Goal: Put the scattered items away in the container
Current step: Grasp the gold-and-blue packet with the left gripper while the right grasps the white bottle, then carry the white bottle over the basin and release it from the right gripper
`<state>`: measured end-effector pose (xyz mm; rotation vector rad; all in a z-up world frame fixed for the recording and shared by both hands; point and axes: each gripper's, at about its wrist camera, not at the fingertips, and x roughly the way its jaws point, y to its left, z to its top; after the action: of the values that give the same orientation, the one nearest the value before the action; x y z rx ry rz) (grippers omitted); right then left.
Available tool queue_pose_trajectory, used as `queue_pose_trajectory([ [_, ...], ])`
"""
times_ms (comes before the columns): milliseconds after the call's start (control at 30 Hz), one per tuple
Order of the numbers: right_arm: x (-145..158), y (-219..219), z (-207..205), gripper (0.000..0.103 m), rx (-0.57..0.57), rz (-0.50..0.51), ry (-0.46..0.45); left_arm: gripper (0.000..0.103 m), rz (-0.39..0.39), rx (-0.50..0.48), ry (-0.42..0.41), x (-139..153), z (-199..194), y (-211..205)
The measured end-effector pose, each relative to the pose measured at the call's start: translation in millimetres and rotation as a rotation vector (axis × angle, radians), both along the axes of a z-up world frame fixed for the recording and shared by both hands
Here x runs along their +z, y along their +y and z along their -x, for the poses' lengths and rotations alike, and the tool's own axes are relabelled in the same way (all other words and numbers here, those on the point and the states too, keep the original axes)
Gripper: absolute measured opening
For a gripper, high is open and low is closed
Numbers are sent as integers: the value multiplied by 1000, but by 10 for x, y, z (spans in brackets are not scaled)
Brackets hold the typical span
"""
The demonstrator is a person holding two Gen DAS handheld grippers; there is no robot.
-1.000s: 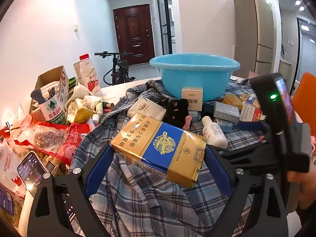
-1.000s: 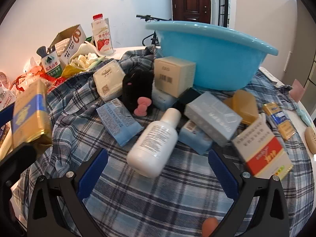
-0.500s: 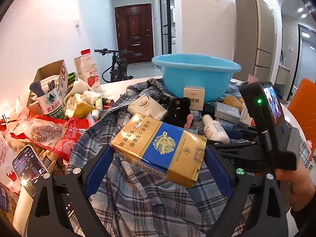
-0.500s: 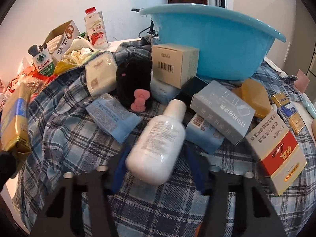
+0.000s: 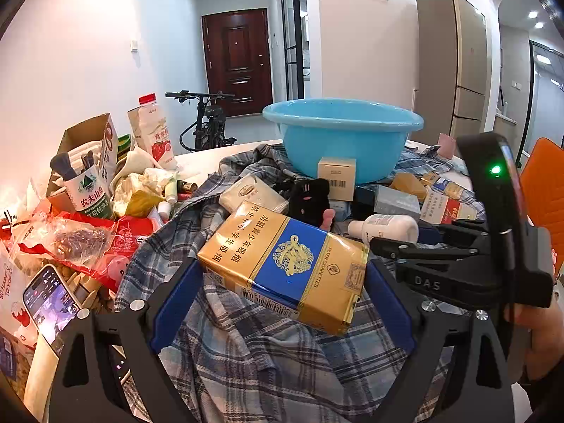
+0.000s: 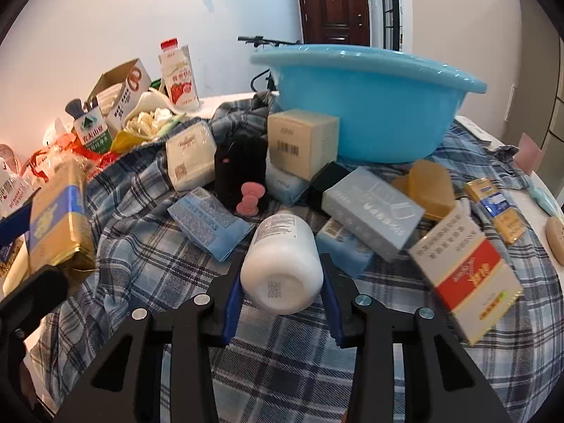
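Observation:
My left gripper [image 5: 282, 282] is shut on a gold and blue cigarette carton [image 5: 282, 264], one blue pad at each end, holding it above the plaid cloth. The carton [image 6: 56, 218] also shows at the left edge of the right wrist view. My right gripper [image 6: 280, 275] is shut on a white plastic bottle [image 6: 282, 264], its pads pressing both sides, the bottle's base toward the camera. In the left wrist view the bottle [image 5: 384, 227] sticks out of the right gripper's fingers. The light blue basin [image 6: 370, 105] [image 5: 342, 134] stands upright beyond the pile.
A plaid cloth [image 6: 158, 282] covers the table. Boxes [image 6: 303, 144], a black plush with a pink bow [image 6: 243, 172], blue packets [image 6: 208, 225] and a red and white carton [image 6: 465, 275] lie before the basin. Bags, a milk bottle [image 5: 155, 134] and a phone [image 5: 49, 299] crowd the left.
The right gripper's wide-open jaws closed onto the white bottle, which now points base-first at the camera. The left gripper still holds the carton in the same place.

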<state>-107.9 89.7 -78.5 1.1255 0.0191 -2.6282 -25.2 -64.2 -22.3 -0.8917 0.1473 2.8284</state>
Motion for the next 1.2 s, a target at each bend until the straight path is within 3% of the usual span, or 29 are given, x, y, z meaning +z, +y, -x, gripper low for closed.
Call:
queue_pose_trajectory([
  [300,248,227,-185,42,-16,29,66,92,-12,-9,4,96,32,163],
  [767,875,717,-465,42,-76,39,223,92,-35,8,67,451,161,537],
  [1200,1259,1039,-419,42,-111,52,305,92,-30,-33,129,814,321,892],
])
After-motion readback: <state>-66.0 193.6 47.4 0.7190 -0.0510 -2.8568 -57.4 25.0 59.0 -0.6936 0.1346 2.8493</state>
